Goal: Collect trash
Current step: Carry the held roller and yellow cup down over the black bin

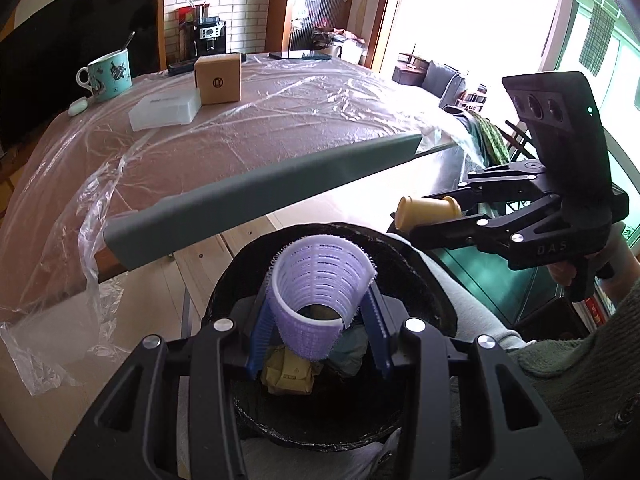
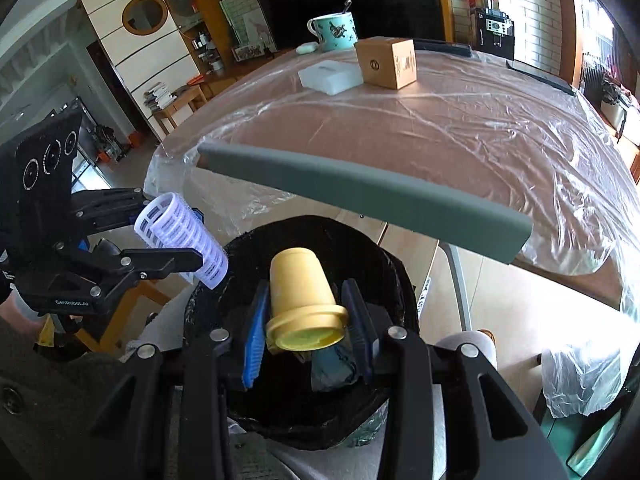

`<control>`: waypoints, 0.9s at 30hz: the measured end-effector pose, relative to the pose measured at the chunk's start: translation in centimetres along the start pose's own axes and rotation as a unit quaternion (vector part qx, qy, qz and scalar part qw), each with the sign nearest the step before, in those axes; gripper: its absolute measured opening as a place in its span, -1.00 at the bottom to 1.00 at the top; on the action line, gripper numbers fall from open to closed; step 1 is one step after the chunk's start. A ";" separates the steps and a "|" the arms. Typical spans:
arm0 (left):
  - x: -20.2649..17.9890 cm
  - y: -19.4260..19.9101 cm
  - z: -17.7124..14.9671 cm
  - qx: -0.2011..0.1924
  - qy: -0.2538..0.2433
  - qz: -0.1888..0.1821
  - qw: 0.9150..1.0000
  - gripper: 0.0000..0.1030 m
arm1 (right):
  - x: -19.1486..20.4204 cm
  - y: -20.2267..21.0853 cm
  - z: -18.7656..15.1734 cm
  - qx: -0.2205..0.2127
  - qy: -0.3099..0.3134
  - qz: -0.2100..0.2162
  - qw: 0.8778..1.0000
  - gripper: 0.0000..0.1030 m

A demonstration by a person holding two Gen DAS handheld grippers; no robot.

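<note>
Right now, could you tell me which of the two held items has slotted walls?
The purple hair roller in the left gripper; the yellow cup in the right gripper is smooth and solid.

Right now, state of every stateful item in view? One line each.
left gripper: shut on the hair roller
hair roller: held over the bin
right gripper: shut on the yellow cup
yellow cup: held over the bin
bin: open, lined black, trash inside
mug: upright on table, spoon in it
cardboard box: closed, on table
</note>
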State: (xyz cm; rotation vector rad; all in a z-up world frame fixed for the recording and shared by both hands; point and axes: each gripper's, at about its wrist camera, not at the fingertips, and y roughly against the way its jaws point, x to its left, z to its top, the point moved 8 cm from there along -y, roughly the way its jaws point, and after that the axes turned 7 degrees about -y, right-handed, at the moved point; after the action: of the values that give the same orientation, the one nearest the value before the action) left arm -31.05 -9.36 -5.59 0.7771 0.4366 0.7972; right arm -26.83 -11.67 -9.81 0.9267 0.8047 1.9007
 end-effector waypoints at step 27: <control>2.3 -2.7 -1.5 0.048 0.029 0.047 0.997 -0.17 | -1.5 -2.6 -1.4 0.023 -0.008 -0.045 0.999 -0.29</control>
State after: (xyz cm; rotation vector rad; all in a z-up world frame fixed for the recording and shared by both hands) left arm -29.25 -8.12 -8.75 0.8709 0.4968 0.8935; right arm -26.42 -12.10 -13.01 0.9179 0.8703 1.8012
